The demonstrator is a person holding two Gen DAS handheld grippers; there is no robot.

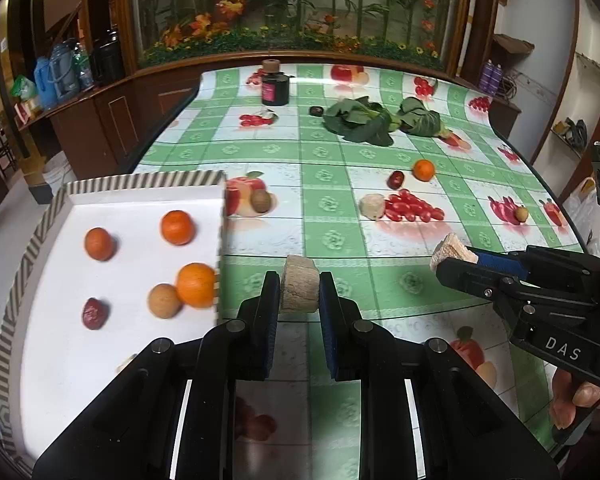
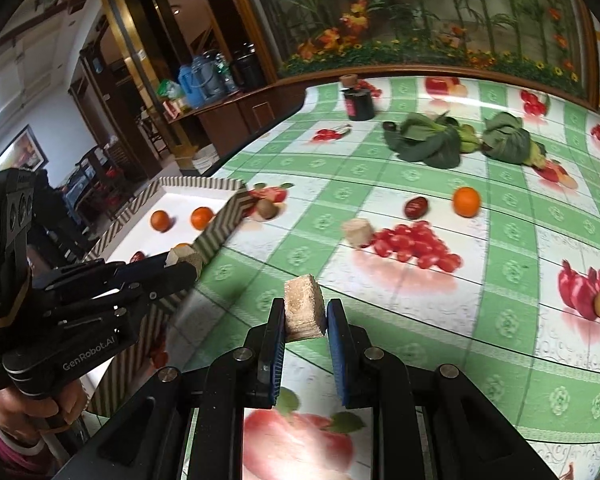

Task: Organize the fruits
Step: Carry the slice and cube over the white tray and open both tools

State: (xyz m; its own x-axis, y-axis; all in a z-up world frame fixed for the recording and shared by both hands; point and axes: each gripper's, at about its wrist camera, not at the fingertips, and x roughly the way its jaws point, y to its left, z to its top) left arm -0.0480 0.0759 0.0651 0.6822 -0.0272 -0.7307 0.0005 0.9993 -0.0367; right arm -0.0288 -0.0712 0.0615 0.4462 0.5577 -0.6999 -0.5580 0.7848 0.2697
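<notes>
Here my left gripper (image 1: 299, 289) clamps a beige cut chunk (image 1: 298, 288) just right of the striped-rim tray (image 1: 140, 184), which holds oranges (image 1: 177, 227) and a red date (image 1: 95, 313). My right gripper (image 2: 305, 312) pinches a second beige piece (image 2: 305, 310); ahead of it on the table lie another orange (image 2: 466, 201), a loose date (image 2: 415, 207) and a third chunk (image 2: 357, 232).
</notes>
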